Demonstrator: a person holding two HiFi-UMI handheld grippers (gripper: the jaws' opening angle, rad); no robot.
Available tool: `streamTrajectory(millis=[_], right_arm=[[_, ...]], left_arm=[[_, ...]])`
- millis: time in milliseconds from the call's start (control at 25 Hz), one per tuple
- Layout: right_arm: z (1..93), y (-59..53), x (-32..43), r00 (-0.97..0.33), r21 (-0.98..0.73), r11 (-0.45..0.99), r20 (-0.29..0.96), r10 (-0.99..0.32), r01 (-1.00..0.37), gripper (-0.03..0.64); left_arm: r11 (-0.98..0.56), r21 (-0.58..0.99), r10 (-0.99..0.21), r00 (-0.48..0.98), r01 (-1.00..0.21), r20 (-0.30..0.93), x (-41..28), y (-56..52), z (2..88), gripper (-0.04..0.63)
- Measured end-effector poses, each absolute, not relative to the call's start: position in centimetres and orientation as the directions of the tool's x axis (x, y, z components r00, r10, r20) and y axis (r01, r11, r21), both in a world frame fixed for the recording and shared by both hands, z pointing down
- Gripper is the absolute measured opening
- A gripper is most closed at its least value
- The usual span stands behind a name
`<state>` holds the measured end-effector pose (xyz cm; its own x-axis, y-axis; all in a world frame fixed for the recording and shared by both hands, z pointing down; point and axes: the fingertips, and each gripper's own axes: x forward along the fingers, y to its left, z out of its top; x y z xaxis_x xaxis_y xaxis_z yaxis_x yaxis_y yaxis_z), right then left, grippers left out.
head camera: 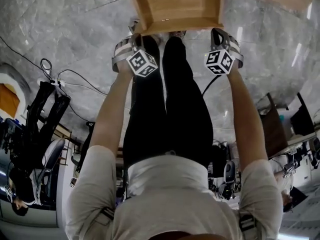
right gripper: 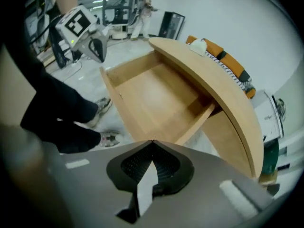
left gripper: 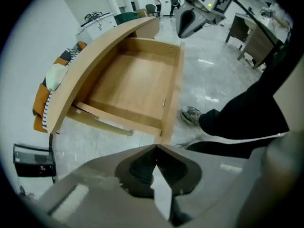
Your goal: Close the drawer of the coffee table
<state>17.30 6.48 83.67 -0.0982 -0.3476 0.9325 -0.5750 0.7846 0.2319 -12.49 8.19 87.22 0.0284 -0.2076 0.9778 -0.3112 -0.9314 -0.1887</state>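
Grey marbled floor carrying wooden coffee table, drawer standing pulled out over floor. Person's shoes standing on floor just beside drawer's front edge. Black cables trailing across floor, well apart from table.

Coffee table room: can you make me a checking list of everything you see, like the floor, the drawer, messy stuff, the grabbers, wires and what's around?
Surface: grey marble floor, shiny.
Job's things: light wooden drawer pulled out of the curved wooden coffee table, empty inside.
Clutter: nothing seen in the drawer.
Grippers: left gripper and right gripper both shut and empty, near the drawer's front edge; whether they touch it cannot be told.
Cables: black cables looped on the floor at the left.
Surroundings: orange and striped cushions behind the table, dark desks, people far off.
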Motion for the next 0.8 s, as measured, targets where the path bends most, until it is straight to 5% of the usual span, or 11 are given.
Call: streamTrajectory(millis=[120,200,560,800], right_arm=[[85.1,7.2,19.6,-0.048,0.267,0.89,0.951,-0.305,-0.369,0.031],[85.9,7.9,20.6,-0.023,0.247,0.924,0.964,-0.265,-0.293,0.147],[88.2,7.5,21.1,0.031,0.249,0.966,0.968,-0.247,-0.072,0.153],[88.8,7.4,20.8,0.036,0.253,0.968,0.967,-0.252,-0.003,0.088]], left_arm=[[-0.942,-0.186,-0.196,0.007,-0.28,0.981,-12.9,8.8,87.7,0.07],[-0.93,-0.195,-0.205,0.001,-0.311,0.979,-13.1,8.8,87.8,0.094],[-0.95,-0.194,-0.186,-0.052,-0.246,0.981,-13.1,9.1,89.0,0.121],[-0.956,-0.227,-0.223,-0.042,-0.184,0.974,-12.9,9.2,89.0,0.123]])
